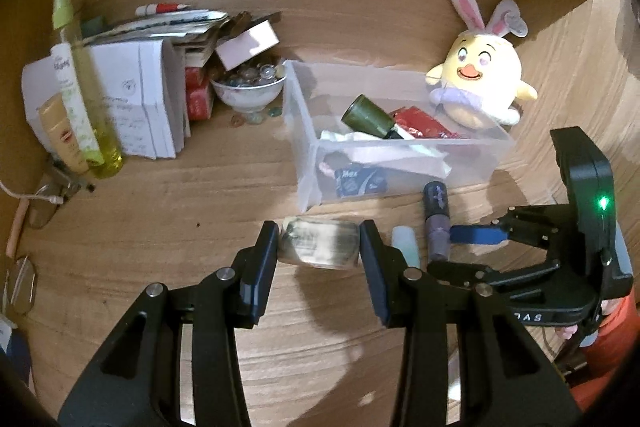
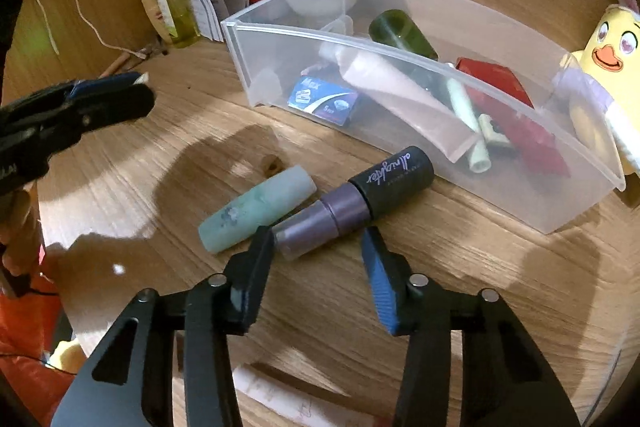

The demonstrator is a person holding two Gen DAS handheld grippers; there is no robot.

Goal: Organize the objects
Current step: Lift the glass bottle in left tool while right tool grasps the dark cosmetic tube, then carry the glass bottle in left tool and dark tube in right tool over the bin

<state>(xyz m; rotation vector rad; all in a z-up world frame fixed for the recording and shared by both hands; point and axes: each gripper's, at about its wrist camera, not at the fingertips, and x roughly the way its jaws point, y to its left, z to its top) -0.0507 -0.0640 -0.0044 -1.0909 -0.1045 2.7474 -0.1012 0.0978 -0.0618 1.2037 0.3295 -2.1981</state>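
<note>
Left gripper (image 1: 319,241): jaws partway closed, clamped on a small round jar (image 1: 319,243), pads touching both of its sides; jar is blurred, label unreadable. Right gripper (image 2: 318,245): jaws wide, nothing held; the purple bottle (image 2: 352,201) lies on the desk (image 2: 160,155) with its bottom end between the fingertips, close to the left pad, contact can't be confirmed. Mint tube (image 2: 256,213) lies just beside the bottle at its 9 o'clock. Clear bin (image 2: 460,67) sits behind both, toward 1 o'clock in the right wrist view, holding a green cup (image 2: 400,33), a pink tube (image 2: 400,95), a blue packet (image 2: 322,101) and red packs (image 2: 516,107). Chick plush (image 1: 480,83) is at the bin's 2 o'clock, against its far corner.
</note>
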